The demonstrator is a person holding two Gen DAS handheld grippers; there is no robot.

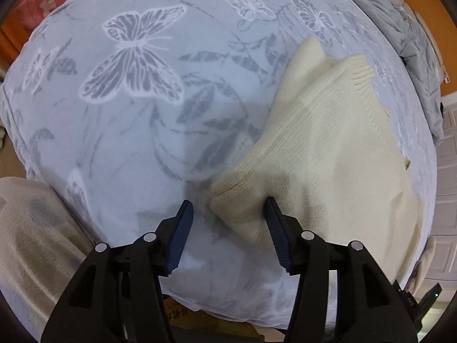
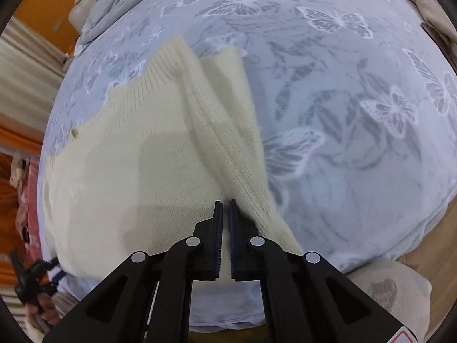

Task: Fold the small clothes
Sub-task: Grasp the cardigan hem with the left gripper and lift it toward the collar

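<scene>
A cream knitted sweater [image 1: 328, 148] lies on a pale blue bedspread with grey butterflies [image 1: 128, 65]. My left gripper [image 1: 228, 208] is open, its jaws wide apart, and the sweater's ribbed near corner [image 1: 237, 197] sits between the fingertips. In the right wrist view the sweater [image 2: 128, 154] spreads to the left, with a lifted fold [image 2: 228, 131] running up from my right gripper [image 2: 225, 204]. The right gripper is shut on the sweater's fabric, jaws nearly together with cloth between them.
A grey quilt [image 1: 405, 28] is bunched at the far right of the bed, also in the right wrist view [image 2: 120, 3]. A beige blanket [image 1: 34, 228] hangs at the bed's near left edge. Orange walls surround the bed.
</scene>
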